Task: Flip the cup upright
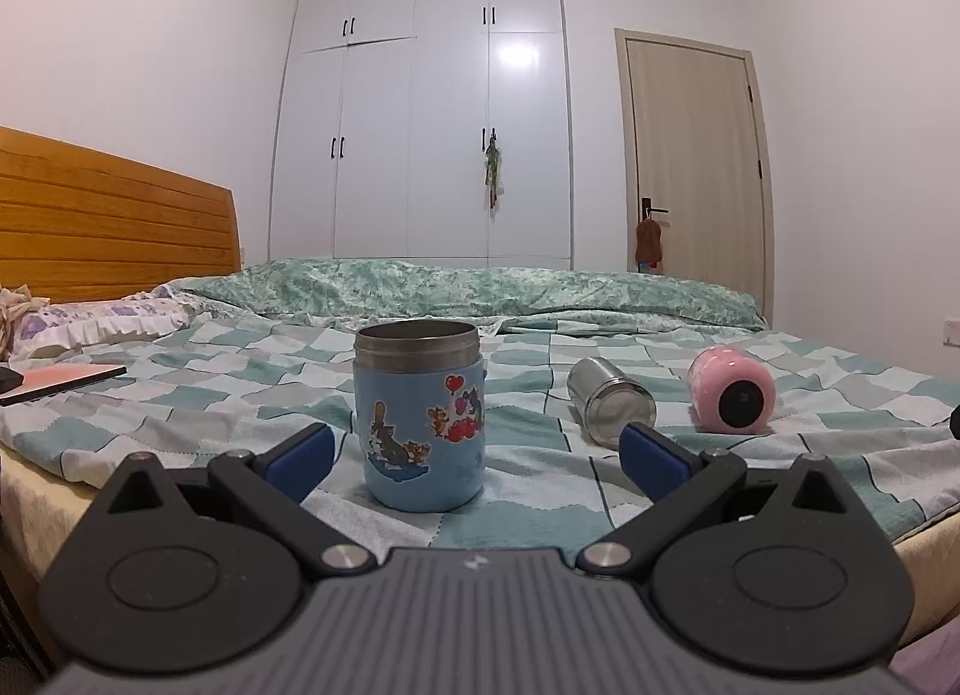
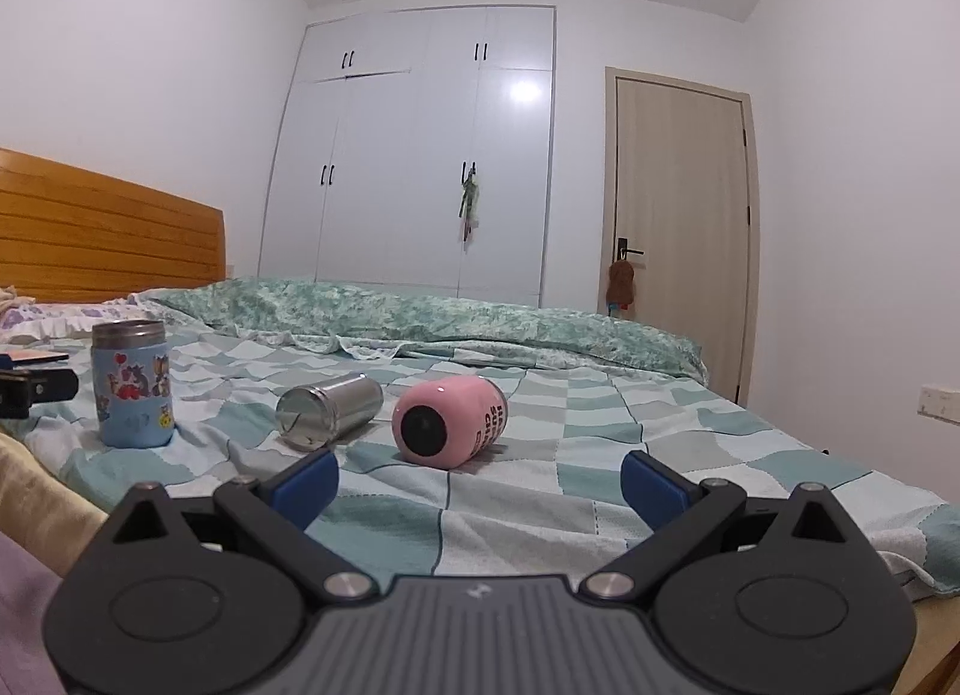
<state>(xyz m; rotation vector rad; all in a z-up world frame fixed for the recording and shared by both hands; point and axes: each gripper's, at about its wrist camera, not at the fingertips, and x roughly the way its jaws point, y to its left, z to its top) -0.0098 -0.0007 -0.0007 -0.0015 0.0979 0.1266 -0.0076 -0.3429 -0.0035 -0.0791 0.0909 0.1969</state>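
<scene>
Both the left hand-held gripper (image 1: 474, 458) and right hand-held gripper (image 2: 480, 479) gape wide, empty; blue cup (image 1: 419, 416) stands upright on the bed (image 1: 540, 479), steel cup (image 2: 330, 410) and pink cup (image 2: 450, 422) lie sideways.

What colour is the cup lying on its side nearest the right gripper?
Pink, with a black round base facing the camera; clearest in the right wrist view.

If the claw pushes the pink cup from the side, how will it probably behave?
The pink cup lies on its side, and its body is round, so it will likely roll. The soft checked blanket may slow it. Its smooth, glossy surface could slip in a loose grip.
</scene>
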